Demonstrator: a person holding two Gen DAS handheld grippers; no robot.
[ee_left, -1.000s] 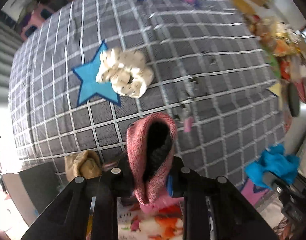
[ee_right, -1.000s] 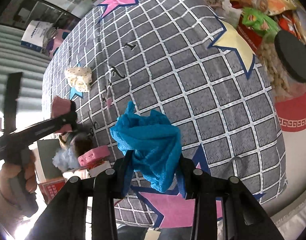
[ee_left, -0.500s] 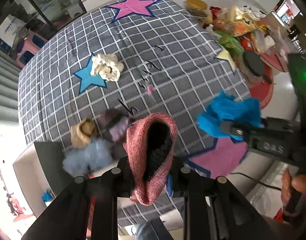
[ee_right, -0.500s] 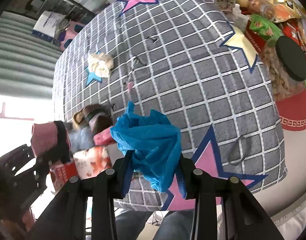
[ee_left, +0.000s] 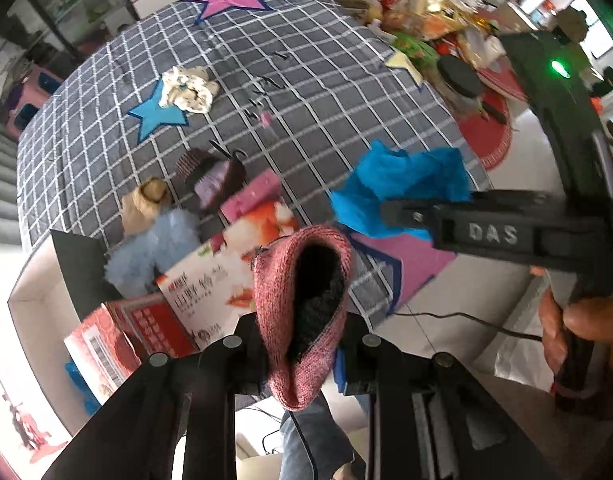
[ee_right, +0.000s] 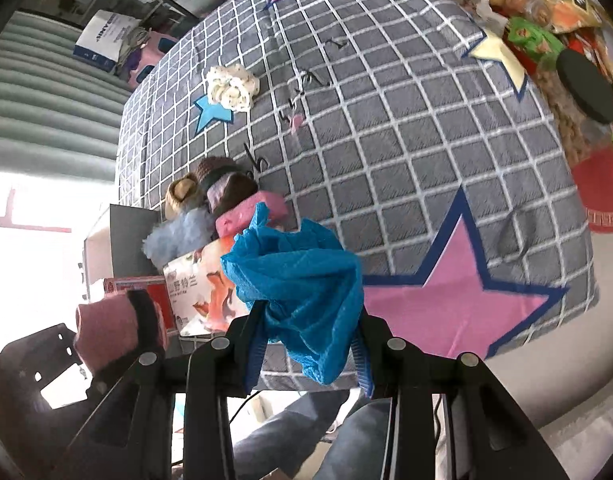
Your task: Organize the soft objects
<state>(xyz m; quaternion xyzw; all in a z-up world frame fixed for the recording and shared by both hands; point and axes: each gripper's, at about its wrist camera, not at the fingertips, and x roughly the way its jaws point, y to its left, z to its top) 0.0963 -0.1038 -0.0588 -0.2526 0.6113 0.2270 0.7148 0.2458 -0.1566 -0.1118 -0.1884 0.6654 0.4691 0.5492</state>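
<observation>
Left gripper point(ee_left: 302, 344): matte black, two angled arms, each fitted with round grey screw heads; a blue pad lines the inside of the right finger point(ee_left: 340, 372).
Right gripper point(ee_right: 306, 344): black frame of the same build, round grey screws on the arms, ribbed blue pads on both fingers point(ee_right: 362, 364).
Right gripper body, seen from the left wrist view: black bar embossed with the letters DAS, a green light glowing on the housing further back.
Cable: thin and black, trailing near the handle.
Person: blue jeans point(ee_left: 318, 440).
</observation>
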